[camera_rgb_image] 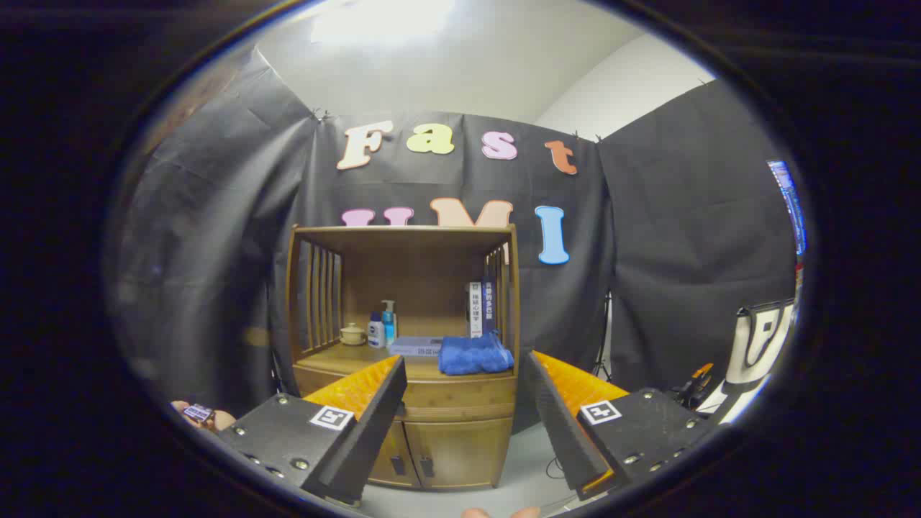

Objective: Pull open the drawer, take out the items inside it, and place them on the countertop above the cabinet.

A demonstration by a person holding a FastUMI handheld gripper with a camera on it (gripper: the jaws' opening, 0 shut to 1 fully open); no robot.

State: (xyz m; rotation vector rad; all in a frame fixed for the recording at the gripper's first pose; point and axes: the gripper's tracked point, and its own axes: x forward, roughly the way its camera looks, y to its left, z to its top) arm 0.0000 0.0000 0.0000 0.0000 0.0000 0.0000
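Spread gripper (pixel 460 424) before shut drawer (pixel 460 394)

A bright ceiling light (pixel 381 21) glares overhead, washing the wall (pixel 460 65) below it pale. The cabinet (pixel 403 360) beneath sits sharp; fisheye bending curves everything outward, and the left edge looks perhaps slightly blurred.

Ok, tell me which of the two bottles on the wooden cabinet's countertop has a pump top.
The taller blue bottle, standing just right of the shorter white bottle, carries the pump. The open gripper is far short of both.

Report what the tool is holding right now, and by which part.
Nothing is held. The tool has its fingers spread open on empty air, with the wooden cabinet and its shut drawer well beyond them.
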